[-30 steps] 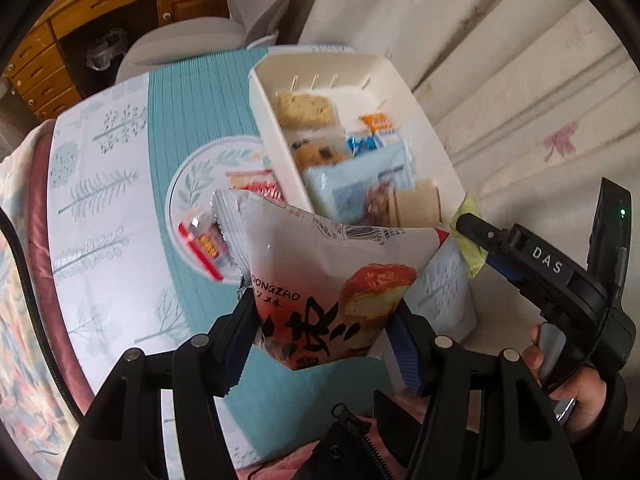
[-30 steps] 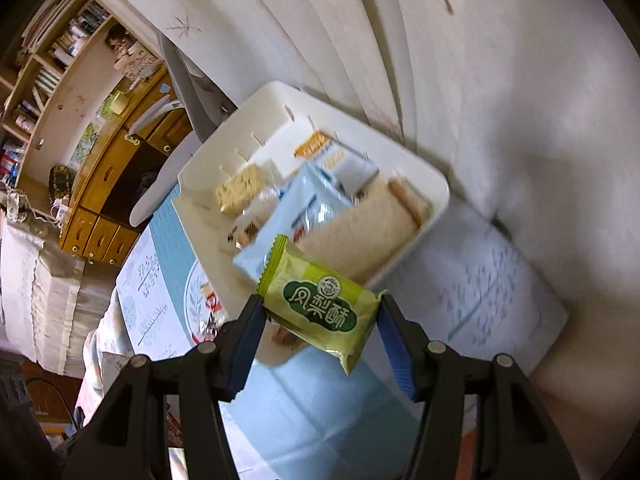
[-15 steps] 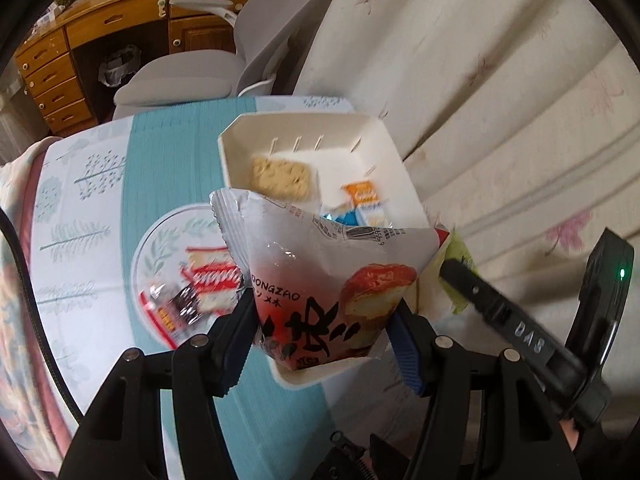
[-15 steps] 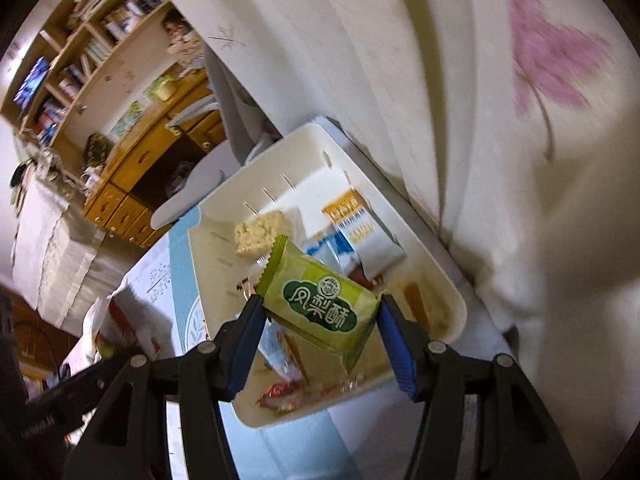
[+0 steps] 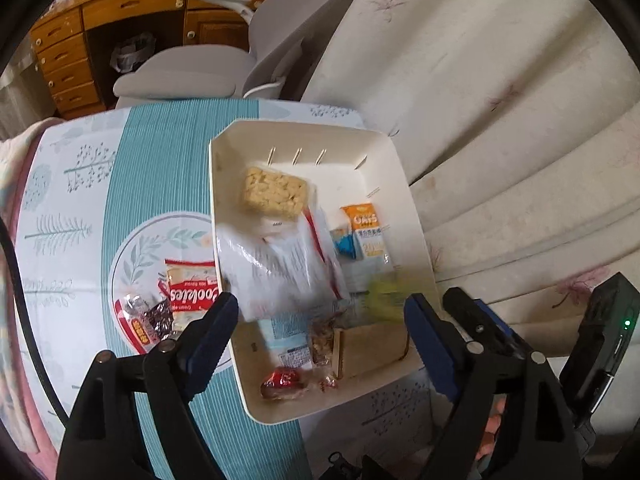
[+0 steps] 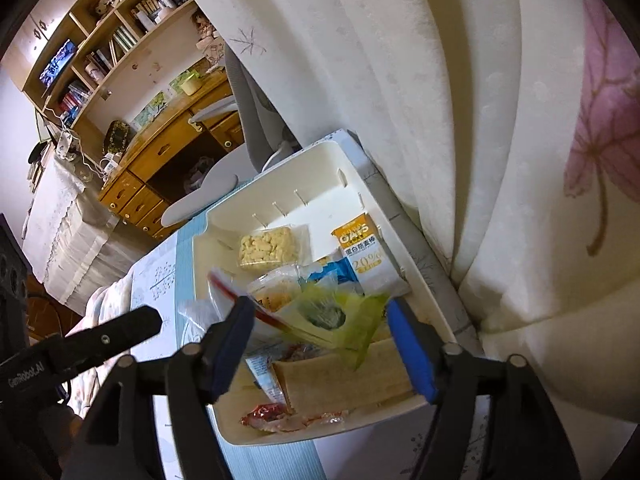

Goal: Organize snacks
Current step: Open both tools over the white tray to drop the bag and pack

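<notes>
A white bin (image 5: 404, 184) (image 6: 344, 160) on the table holds several snacks. My left gripper (image 5: 320, 332) is open above the bin's near half; the white red-trimmed bag (image 5: 280, 268) is blurred in the air below it, over the bin. My right gripper (image 6: 320, 344) is open; the green packet (image 6: 336, 316) is blurred just ahead of its fingers, over the bin, and shows as a green smear in the left wrist view (image 5: 386, 296). A rice cracker block (image 5: 274, 194), an orange oats packet (image 5: 366, 232), a brown sandwich cake (image 5: 372, 344) and a red candy (image 5: 282, 380) lie in the bin.
A red cookies packet (image 5: 192, 296) and small wrapped sweets (image 5: 144, 320) lie on the tablecloth's round print left of the bin. A cream curtain (image 5: 500, 120) hangs right behind the bin. A grey chair (image 5: 192, 76) and wooden desk (image 5: 120, 12) stand beyond the table.
Both grippers opened over the bin. The white bag left my left gripper and the green packet left my right gripper; both are dropping into the bin.
</notes>
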